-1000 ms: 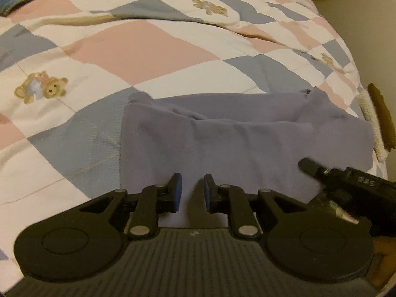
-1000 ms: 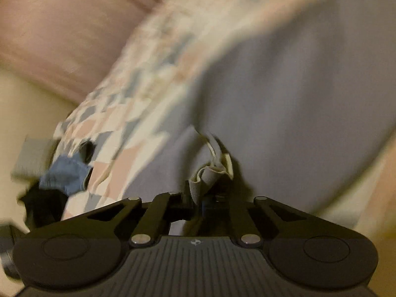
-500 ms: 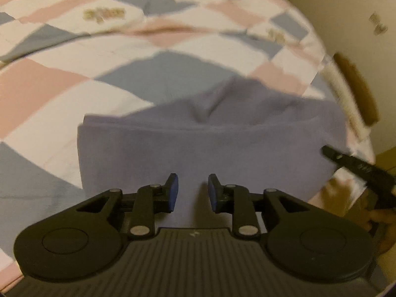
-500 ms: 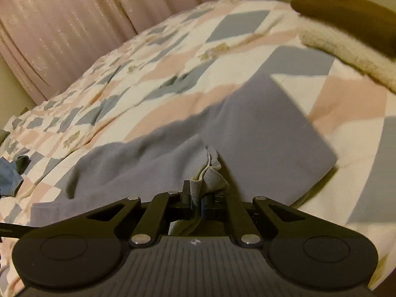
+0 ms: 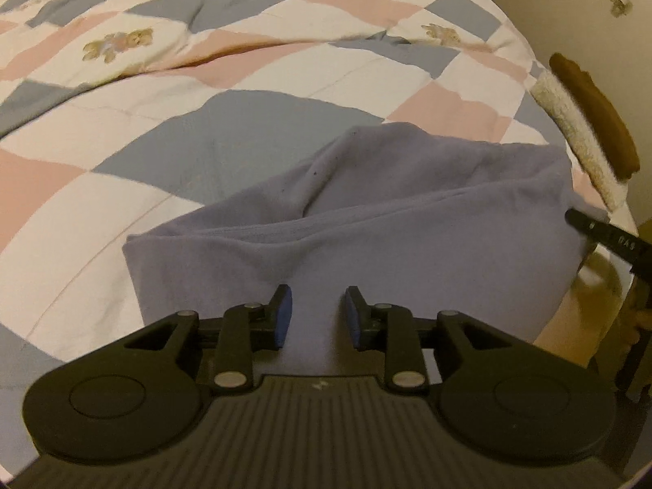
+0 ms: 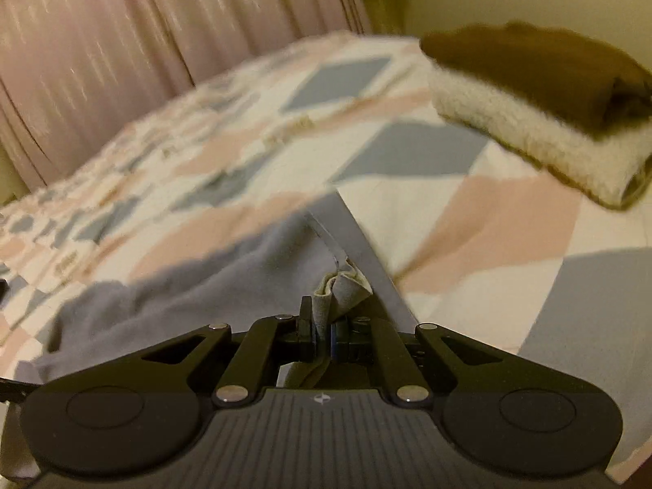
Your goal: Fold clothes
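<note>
A lavender garment [image 5: 366,220] lay folded across the middle of the left wrist view, on a bed covered by a patchwork quilt [image 5: 203,81] of pink, blue-grey and cream squares with teddy-bear prints. The left claw [image 5: 318,311] sat at the lower centre of that frame above the near edge of the cloth, its blue-padded fingers [image 5: 284,309] apart and holding nothing. At the right edge of the same frame the dark tip of the right claw [image 5: 603,236] met the garment's right end, but its grip could not be made out from there.

The right wrist view settled it: the right claw [image 6: 324,336], at lower centre, was clamped on a bunched corner of the garment [image 6: 244,269], a cream-coloured inner edge poking up between the fingers. From this side the cloth spread off toward the lower left of the frame, with one flat corner pointing toward the centre.

A cream fleece [image 6: 529,142] topped by a brown garment [image 6: 529,69] lay folded in the upper right of the right view; the left view showed that stack only as a thin sliver at its right edge. Pink curtains [image 6: 163,40] filled the upper left of the right view alone.
</note>
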`<action>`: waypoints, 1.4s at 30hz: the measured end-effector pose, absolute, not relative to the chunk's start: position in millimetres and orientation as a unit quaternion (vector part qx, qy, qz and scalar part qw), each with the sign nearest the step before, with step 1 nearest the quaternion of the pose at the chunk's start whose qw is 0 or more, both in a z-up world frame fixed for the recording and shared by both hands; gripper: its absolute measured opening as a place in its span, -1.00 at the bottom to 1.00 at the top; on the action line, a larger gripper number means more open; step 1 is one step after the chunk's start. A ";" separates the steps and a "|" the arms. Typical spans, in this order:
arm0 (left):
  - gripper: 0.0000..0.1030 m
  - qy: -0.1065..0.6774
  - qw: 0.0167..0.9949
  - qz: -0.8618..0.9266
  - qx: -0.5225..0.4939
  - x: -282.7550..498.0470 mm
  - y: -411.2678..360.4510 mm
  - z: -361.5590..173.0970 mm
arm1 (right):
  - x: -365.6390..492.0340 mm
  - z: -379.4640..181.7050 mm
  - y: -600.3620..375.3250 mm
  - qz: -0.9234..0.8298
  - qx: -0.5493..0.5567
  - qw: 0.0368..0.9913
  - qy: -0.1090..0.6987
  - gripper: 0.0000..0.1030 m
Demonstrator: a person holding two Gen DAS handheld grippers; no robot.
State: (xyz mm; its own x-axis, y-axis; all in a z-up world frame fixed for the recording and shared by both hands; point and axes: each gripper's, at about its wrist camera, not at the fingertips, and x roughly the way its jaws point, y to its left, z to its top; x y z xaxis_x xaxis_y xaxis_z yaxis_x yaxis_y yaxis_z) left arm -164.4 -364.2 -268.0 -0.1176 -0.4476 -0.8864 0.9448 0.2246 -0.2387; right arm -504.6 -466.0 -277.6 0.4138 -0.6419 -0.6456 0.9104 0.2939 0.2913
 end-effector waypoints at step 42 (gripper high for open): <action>-0.48 0.401 0.612 -0.604 0.317 -147.6 -361.4 -252.5 | -498.5 -285.1 -492.8 -0.587 0.258 0.724 0.255 -0.98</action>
